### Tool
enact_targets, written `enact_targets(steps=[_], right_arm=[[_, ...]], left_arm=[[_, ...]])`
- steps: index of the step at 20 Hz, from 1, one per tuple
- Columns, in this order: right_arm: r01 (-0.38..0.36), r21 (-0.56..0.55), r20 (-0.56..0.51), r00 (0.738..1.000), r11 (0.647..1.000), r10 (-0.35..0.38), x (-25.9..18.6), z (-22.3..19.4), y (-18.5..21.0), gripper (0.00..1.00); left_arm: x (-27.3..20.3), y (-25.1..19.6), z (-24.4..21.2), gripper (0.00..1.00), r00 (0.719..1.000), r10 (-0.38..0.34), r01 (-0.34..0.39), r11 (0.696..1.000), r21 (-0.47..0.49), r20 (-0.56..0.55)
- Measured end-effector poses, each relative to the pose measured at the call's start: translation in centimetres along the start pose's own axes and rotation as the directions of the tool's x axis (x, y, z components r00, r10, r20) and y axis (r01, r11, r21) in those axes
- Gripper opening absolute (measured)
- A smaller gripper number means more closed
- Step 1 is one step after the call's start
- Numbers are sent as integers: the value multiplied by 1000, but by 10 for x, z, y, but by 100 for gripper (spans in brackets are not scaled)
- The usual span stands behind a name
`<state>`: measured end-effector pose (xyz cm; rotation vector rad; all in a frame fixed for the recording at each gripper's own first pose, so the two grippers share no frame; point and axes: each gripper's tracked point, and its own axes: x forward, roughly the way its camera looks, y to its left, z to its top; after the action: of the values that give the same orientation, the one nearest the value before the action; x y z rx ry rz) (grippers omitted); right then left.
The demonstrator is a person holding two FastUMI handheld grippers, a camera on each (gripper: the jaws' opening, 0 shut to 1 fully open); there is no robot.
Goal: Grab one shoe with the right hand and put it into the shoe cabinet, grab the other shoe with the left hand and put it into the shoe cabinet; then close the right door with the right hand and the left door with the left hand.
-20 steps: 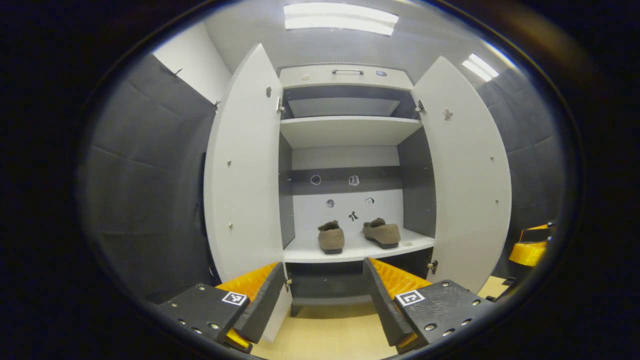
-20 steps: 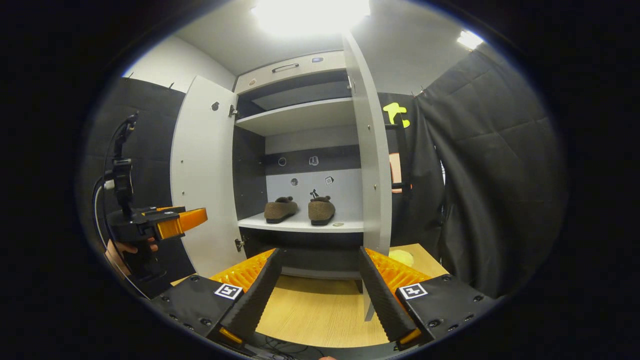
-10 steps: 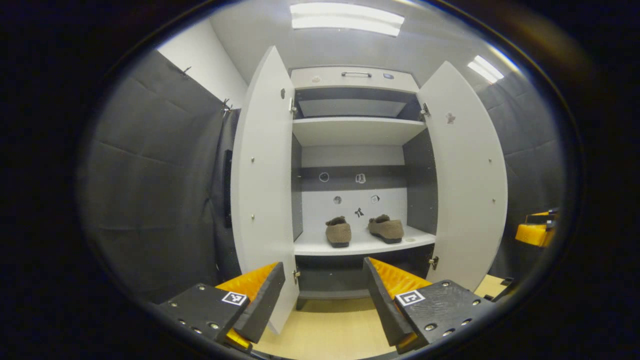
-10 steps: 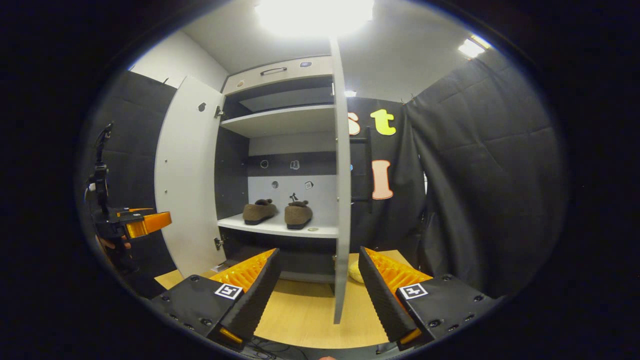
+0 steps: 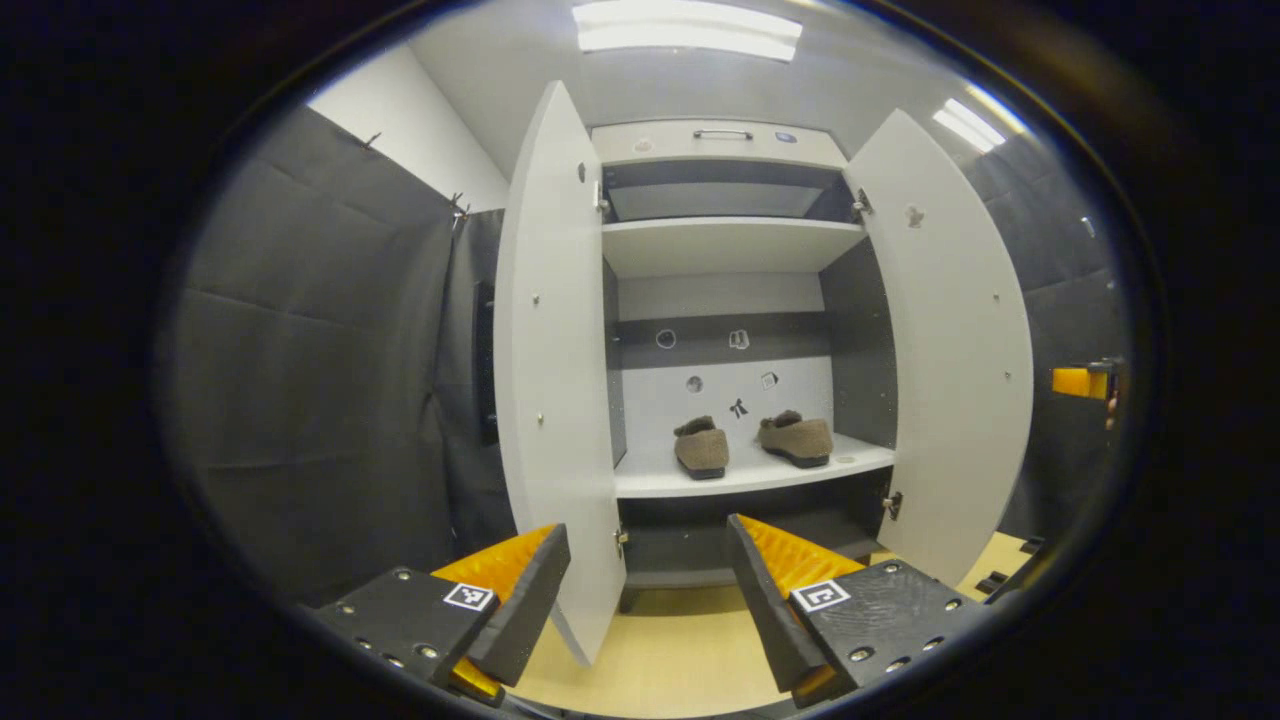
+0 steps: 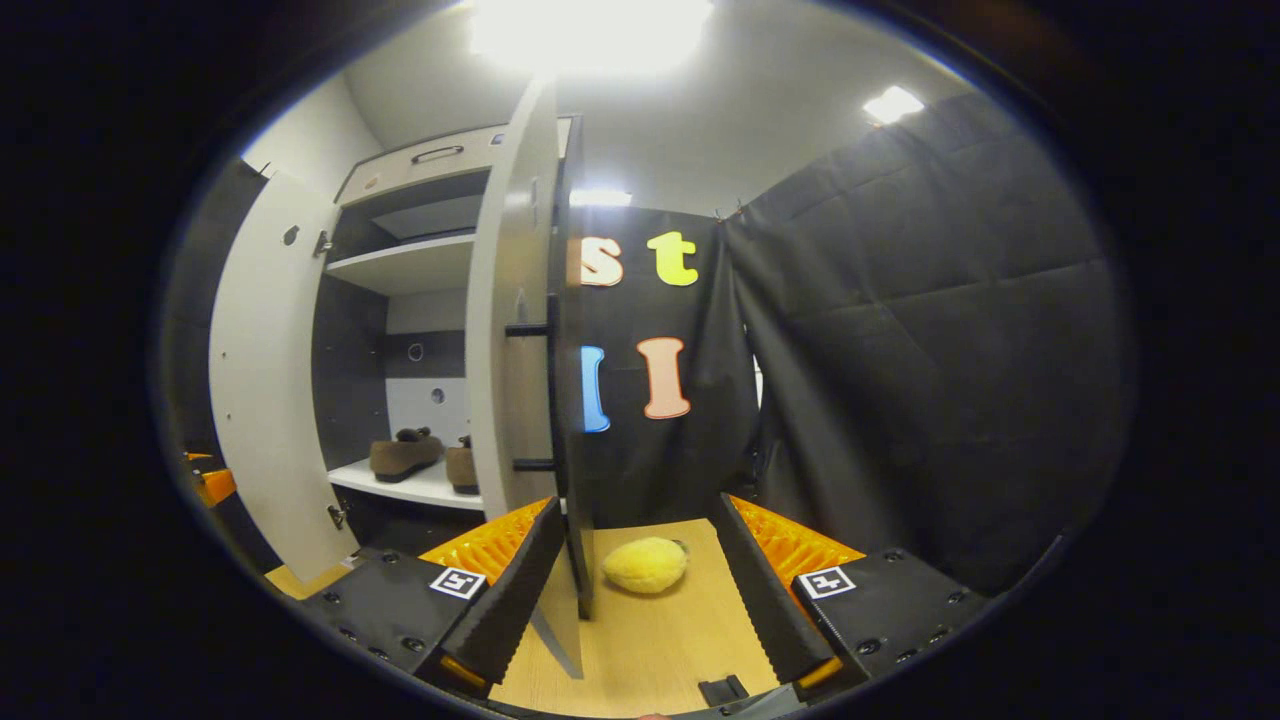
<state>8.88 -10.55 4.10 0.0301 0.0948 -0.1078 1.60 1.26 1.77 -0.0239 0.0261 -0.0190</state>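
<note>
On the cabinet shelf (image 5: pixel 745 480) sit 2 shoes (image 5: pixel 702 447), doors open.

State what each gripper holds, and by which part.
Nothing. The left gripper and right gripper are both open and empty; both shoes sit on the cabinet shelf.

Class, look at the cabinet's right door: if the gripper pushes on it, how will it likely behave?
The right door is a tall flat panel, so it probably stays stiff rather than bending. It hangs on hinges at the cabinet's side, so a push should swing it shut, not tip it. Its smooth face may let the open right gripper slide.
</note>
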Motion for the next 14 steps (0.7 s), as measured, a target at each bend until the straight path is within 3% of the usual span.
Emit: enact_targets(steps=[6, 11, 14], right_arm=[[100, -30, -12, 995, 995, -101, 40, 13, -7, 98], [78, -64, 10, 997, 995, -78, 46, 15, 10, 94], [18, -80, 9, 1000, 997, -18, 41, 16, 31, 94]], left_arm=[[5, 30, 3, 91, 998, 57, -57, 998, -8, 5], [25, 59, 6, 94, 994, 109, -109, 994, -21, 19], [38, 81, 13, 94, 991, 133, -132, 991, -22, 17]])
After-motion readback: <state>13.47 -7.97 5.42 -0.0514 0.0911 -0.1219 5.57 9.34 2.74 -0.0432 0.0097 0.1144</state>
